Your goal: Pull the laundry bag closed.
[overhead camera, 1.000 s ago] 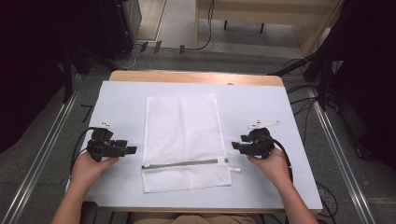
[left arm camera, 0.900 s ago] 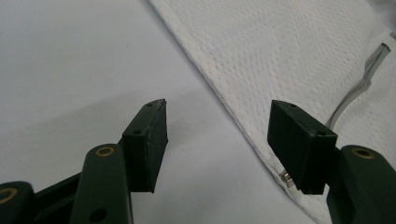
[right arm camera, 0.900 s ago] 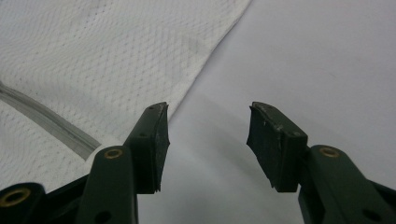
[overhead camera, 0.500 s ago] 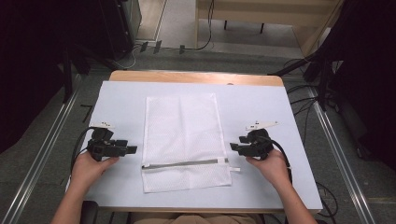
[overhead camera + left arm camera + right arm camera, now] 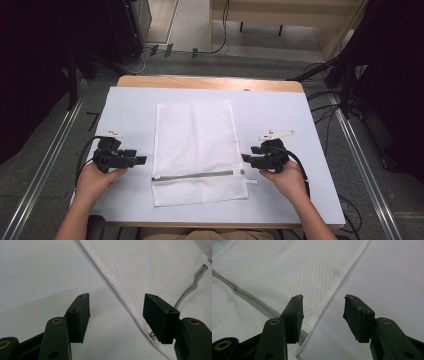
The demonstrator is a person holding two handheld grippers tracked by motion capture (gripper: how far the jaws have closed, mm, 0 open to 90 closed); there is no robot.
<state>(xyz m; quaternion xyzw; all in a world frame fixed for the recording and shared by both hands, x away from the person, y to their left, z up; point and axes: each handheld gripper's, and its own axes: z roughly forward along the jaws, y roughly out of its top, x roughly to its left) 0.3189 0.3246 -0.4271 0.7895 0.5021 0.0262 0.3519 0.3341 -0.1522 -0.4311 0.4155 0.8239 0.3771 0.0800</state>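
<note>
While both hands flank it: mesh laundry bag (image 5: 194, 150) lies flat mid-table, zipper (image 5: 199, 175) near the person.
Left gripper (image 5: 141, 160): jaws wide, empty, aimed at the bag's edge.
Right gripper (image 5: 246, 158): just been closing, nothing between, likely lining up the zipper end.

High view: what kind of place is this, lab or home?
Most likely a lab or data-recording workstation, not a home. A white-covered table holds a single white mesh laundry bag, loose cables run across the floor behind it, and metal rails flank the table beside dark equipment.
</note>
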